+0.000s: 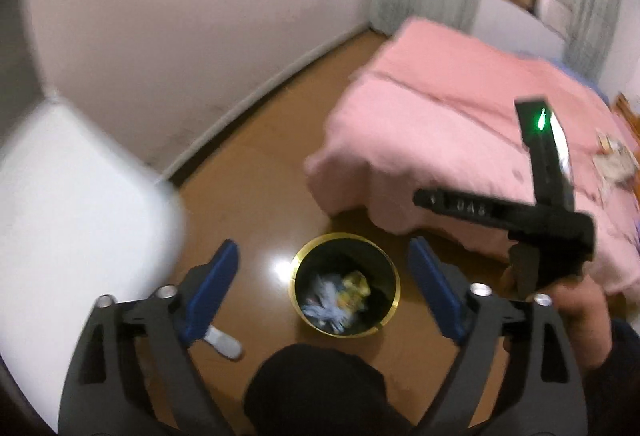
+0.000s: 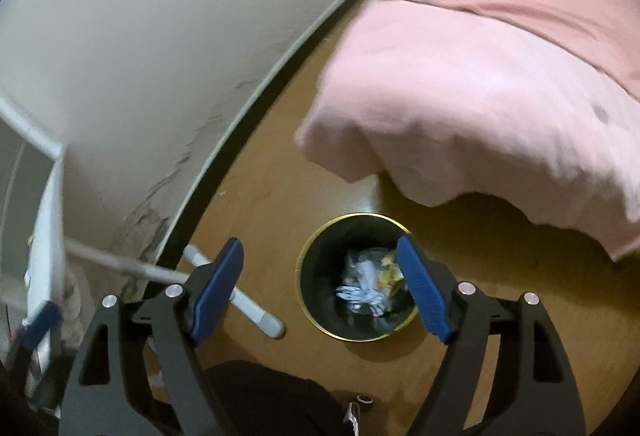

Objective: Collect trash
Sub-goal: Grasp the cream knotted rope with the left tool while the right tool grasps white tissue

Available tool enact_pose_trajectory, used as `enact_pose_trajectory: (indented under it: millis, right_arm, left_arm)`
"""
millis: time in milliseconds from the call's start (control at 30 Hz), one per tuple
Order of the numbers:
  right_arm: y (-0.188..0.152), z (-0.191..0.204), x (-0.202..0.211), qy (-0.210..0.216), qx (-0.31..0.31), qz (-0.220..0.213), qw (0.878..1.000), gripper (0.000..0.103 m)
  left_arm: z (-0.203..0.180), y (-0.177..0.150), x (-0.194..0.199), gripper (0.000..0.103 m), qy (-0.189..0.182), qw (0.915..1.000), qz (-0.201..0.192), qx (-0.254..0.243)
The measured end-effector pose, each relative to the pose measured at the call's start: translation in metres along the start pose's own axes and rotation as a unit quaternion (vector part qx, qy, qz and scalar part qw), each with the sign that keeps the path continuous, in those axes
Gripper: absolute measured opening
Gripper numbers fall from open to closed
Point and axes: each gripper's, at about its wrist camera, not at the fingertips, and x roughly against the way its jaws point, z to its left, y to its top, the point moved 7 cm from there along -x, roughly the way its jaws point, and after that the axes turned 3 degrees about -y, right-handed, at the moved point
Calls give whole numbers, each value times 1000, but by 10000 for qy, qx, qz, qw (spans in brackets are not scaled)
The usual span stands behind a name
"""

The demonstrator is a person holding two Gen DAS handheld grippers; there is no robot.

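A round black bin with a gold rim (image 1: 390,268) stands on the wooden floor by the bed; it also shows in the right wrist view (image 2: 310,260). Crumpled white and yellow trash (image 1: 336,300) lies inside it, seen too in the right wrist view (image 2: 368,288). My left gripper (image 1: 322,264) is open and empty, high above the bin. My right gripper (image 2: 320,260) is open and empty, also above the bin. The body of the right gripper (image 1: 552,212), held in a hand, shows at the right of the left wrist view.
A bed with a pink cover (image 1: 460,108) fills the right side; small items (image 1: 612,156) lie on it far right. A white cabinet (image 1: 72,216) stands at the left by the wall. A white-handled tool (image 2: 248,304) lies on the floor left of the bin.
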Motion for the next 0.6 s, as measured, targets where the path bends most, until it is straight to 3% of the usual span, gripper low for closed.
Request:
enact_pose_trajectory:
  millis: [167,300,467,600]
  right_arm:
    - [-15,79,29,514,918,-172,9943,77]
    - [-44,171,59,1210,1861,-221,9748,77]
    - [-114,308,88,2545,2930,344,9210,82]
    - [-167,414,97,3373,3395,1048,8718,85]
  left_arm:
    - [70,-11,95,91,504,9964,-601,329]
    - [142,-37,161,91,1179,9865,-867,742]
    - [242,-96,239,91,2205,9584,-958,1536]
    - [291,-147,279,91,2629,9374,-925,2087]
